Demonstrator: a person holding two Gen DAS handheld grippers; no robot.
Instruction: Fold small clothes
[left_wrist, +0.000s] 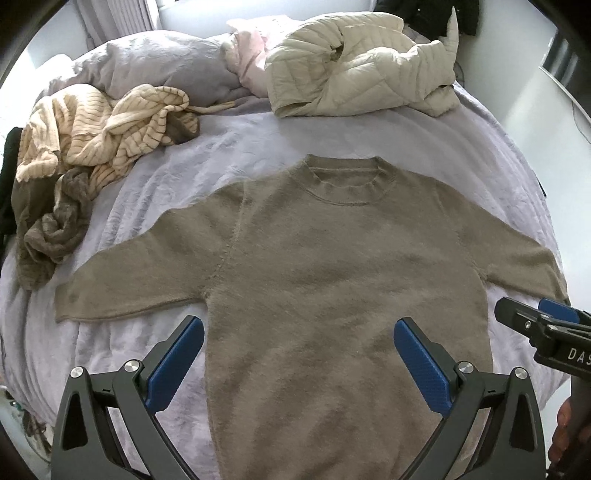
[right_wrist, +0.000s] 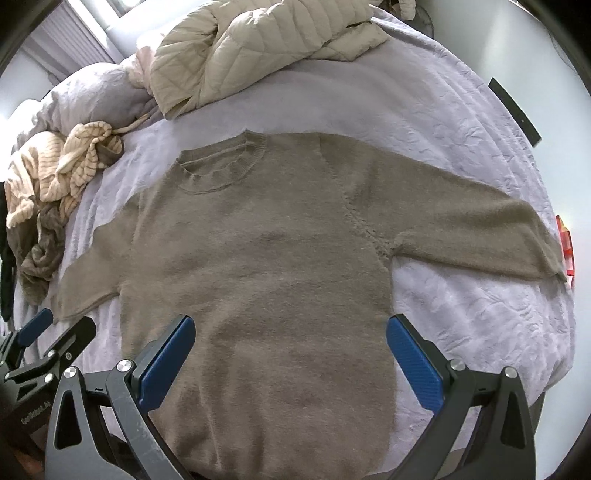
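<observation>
Bed: a wide bed (left_wrist: 258, 140) under a pale lilac cover, with a window and curtain at its far end.
Sweater: a taupe sweater (left_wrist: 332, 266) lies flat and face up straight ahead of both tongs, neck hole away from them, sleeves spread to either side, hem running under the tongs and out of view.
Left tongs: the left tongs (left_wrist: 298, 354) are spread wide and hold nothing, hovering over the lower body of the sweater.
Right tongs: the right tongs (right_wrist: 290, 350) are likewise spread wide and bare, above the same lower part.
Other clothes: a striped cream top (left_wrist: 99, 125) lies far ahead to the left; a quilted cream jacket (left_wrist: 354, 62) lies far ahead.
Handling: the knit looks soft, light and fuzzy, likely to sag and drag on the cover instead of sliding.
Where to hold: probably a sleeve cuff, or the shoulder and hem edge on one side, pinching the top layer with the one below.
</observation>
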